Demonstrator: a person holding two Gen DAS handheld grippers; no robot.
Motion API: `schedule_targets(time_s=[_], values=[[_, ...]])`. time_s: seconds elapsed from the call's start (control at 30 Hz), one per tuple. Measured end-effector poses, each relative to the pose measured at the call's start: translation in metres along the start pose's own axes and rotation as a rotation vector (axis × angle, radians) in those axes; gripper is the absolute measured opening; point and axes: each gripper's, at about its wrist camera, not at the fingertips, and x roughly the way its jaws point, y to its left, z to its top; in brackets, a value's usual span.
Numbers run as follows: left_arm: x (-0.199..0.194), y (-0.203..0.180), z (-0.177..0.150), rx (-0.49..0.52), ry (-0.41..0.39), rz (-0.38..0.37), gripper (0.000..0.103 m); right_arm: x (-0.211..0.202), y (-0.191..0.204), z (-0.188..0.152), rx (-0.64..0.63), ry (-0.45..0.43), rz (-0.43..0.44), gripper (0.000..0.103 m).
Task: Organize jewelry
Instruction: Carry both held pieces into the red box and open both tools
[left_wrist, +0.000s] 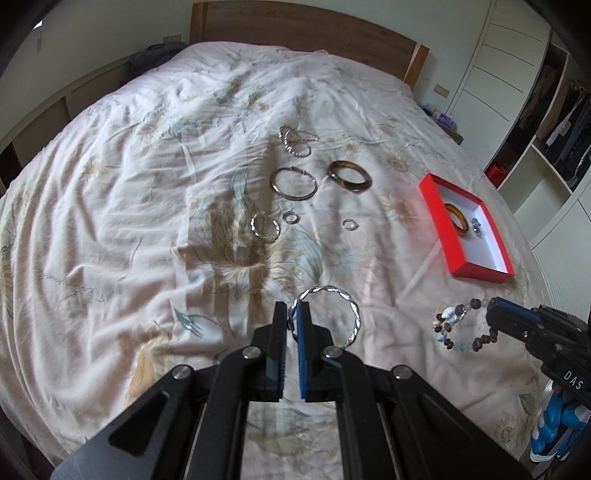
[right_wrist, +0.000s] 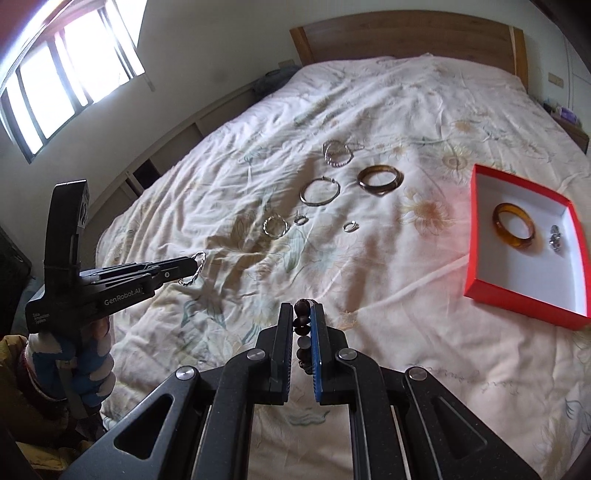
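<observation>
- Box (right_wrist: 476, 236) on bed (left_wrist: 110, 221), right of loose pieces; bangle (right_wrist: 514, 229) + small ring (right_wrist: 555, 238) inside.
- Big hoop (left_wrist: 294, 183) left of 2nd bangle (left_wrist: 349, 176); chain bracelets (left_wrist: 295, 142) behind both.

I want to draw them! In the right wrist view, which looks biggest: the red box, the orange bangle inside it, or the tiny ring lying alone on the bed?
As they look in that view:
1. Red box, largest.
2. Orange bangle, which fits inside the box.
3. Tiny ring, smallest, though it lies slightly farther from the camera.
</observation>
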Motion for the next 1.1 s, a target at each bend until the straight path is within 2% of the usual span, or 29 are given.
schedule_targets(time_s=[0.27, 0.57, 0.83, 1.1], values=[[-0.017, -0.027, -0.004, 0.035, -0.02, -0.02, 0.004, -0.031, -0.01, -0.01, 0.023, -0.052, -0.022, 0.009], [-0.009, -0.079, 0.008, 0.097, -0.008, -0.087, 0.004, -0.063, -0.048, -0.008, 0.07, -0.106, -0.082, 0.009], [0.011, -0.147, 0.042, 0.192, -0.008, -0.164, 0.004, -0.087, -0.107, 0.011, 0.116, -0.151, -0.179, 0.009], [0.058, -0.226, 0.074, 0.303, 0.021, -0.223, 0.004, -0.081, -0.176, 0.036, 0.184, -0.173, -0.233, 0.009]])
